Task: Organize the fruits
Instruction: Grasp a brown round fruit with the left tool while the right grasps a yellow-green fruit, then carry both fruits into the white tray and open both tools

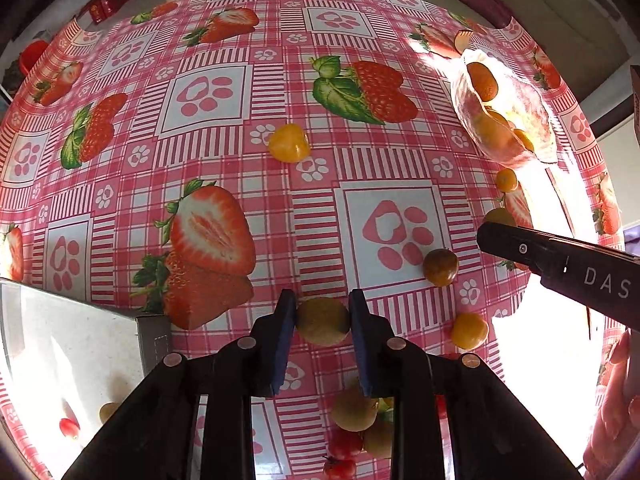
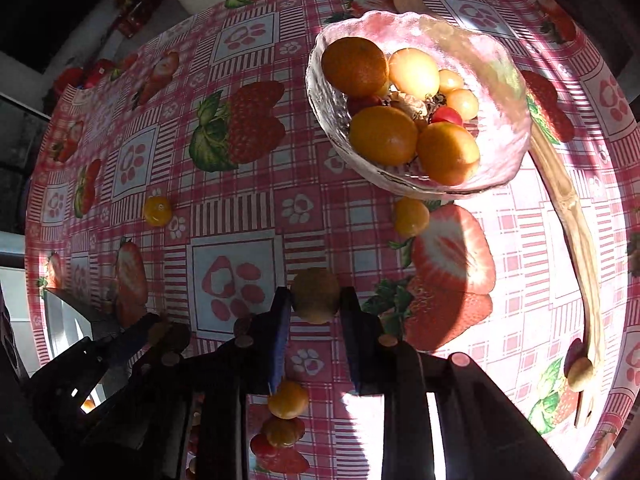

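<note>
Each gripper has its fingers closed on a small fruit on the desk, the left gripper (image 1: 322,320) on a brownish fruit (image 1: 322,321), the right gripper (image 2: 315,300) on a dull-yellow fruit (image 2: 315,295), seemingly for transfer to the glass bowl (image 2: 496,80) beyond, already holding oranges.

A home dining corner is suggested; a round table is covered by a pink checked oilcloth (image 1: 224,168) printed with strawberries and paw marks; a glass bowl (image 2: 500,80) of fruit is set on it, with a wooden spoon (image 2: 576,216) at the right; cushioned seating (image 1: 560,4) is seen beyond the far right edge, and red boxes (image 1: 108,0) at the far left.
</note>
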Available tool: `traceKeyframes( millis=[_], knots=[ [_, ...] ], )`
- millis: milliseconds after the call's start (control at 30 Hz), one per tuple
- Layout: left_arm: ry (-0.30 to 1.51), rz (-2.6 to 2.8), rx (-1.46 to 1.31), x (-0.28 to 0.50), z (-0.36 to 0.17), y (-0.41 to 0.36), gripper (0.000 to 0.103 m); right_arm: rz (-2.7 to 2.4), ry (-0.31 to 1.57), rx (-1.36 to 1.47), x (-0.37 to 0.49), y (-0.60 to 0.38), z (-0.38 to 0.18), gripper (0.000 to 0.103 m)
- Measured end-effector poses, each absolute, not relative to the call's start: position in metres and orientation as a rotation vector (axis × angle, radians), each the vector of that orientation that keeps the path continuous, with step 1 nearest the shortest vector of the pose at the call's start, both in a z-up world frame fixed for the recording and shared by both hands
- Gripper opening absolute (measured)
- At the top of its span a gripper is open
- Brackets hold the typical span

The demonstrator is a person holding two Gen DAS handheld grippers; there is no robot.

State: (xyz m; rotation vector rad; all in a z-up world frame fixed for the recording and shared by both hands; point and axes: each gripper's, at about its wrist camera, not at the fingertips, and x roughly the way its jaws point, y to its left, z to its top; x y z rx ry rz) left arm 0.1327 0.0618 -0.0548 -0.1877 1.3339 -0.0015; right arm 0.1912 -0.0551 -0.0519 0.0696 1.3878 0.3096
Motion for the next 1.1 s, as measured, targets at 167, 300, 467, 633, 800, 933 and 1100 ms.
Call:
traceKeyframes(
  millis=[167,300,467,633,800,933,1100],
  knots=[
    [1.300,-0.022,-0.220,0.120,-0.034,0.063,0.029,0.333,1.379,0.088,0.176,-0.070,-0.038,0.028],
    [1.277,-0.028,-0.218,0.110,-0.017,0.071,0.029,0.357,1.383,0.087,0.156,-0.074,-0.030,0.028],
    [1.259,-0.015,-0.218,0.085,0.001,0.079,0.029,0.386,1.393,0.082,0.132,-0.073,-0.019,0.028],
    [1.244,0.031,-0.236,0.050,0.016,0.096,0.029,0.412,1.406,0.073,0.107,-0.066,-0.009,0.028],
    [1.257,0.100,-0.259,0.007,0.021,0.125,0.029,0.466,1.426,0.032,0.078,-0.043,-0.003,0.028],
    [1.274,0.163,-0.285,-0.025,0.017,0.153,0.029,0.529,1.439,-0.018,0.056,-0.014,0.001,0.028],
    [1.283,0.246,-0.314,-0.057,0.010,0.192,0.029,0.625,1.449,-0.088,0.033,0.036,0.002,0.028]
  ],
)
